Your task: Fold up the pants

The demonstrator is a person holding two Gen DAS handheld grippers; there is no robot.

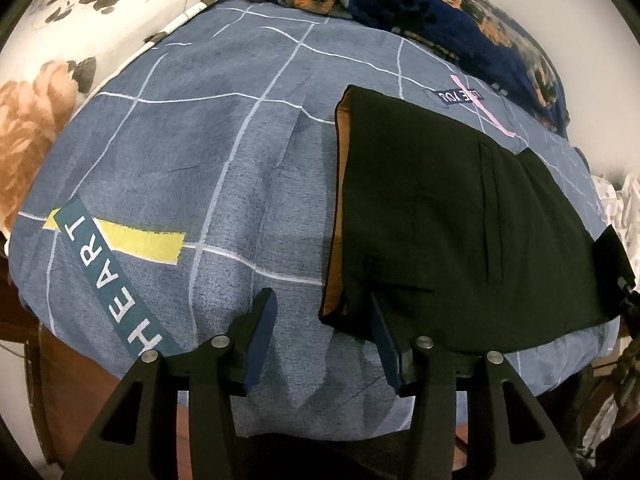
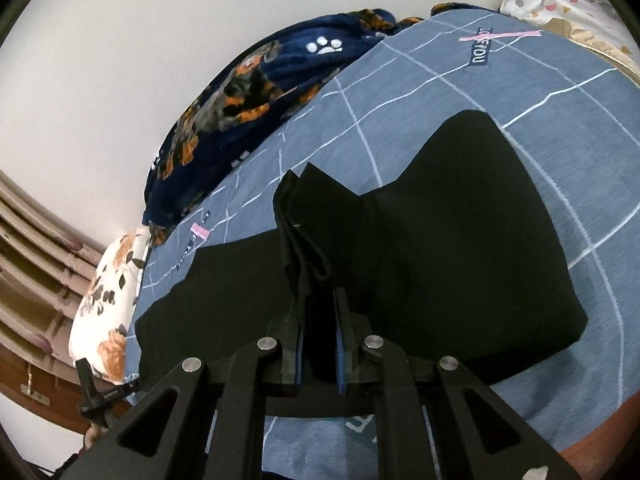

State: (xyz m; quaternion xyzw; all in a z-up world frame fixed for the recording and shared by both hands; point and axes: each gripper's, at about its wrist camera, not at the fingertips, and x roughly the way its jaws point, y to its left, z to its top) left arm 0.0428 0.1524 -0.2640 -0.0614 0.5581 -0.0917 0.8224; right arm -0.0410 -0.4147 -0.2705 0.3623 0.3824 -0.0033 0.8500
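One pair of black pants (image 1: 448, 216) is laid on a blue-grey bed sheet (image 1: 208, 152) with thin white lines, and it takes the right part of the left wrist view. An orange-brown lining (image 1: 340, 208) is seen along its left edge, and a pocket slit is visible on the upper layer. In the right wrist view the pants (image 2: 472, 240) are seen spread over the sheet (image 2: 540, 92), and one bunch of the black cloth (image 2: 304, 220) is lifted up from the rest.

This bunch is pinched by the right gripper (image 2: 320, 320); its jaws are pressed nearly together on the fabric. The left gripper (image 1: 322, 312) is held over the near corner of the pants with its jaws spread. One blue pad (image 1: 380, 332) is at the edge of the cloth, the other pad (image 1: 264, 332) is over the bare sheet, and nothing is gripped between them.

A dark blue fleece blanket (image 2: 248, 100) with orange and grey print is piled along the far side of the bed. A white pillow (image 1: 72, 40) with orange flowers is placed beside the sheet. The word HEART (image 1: 116, 280) is printed on a teal band on the sheet
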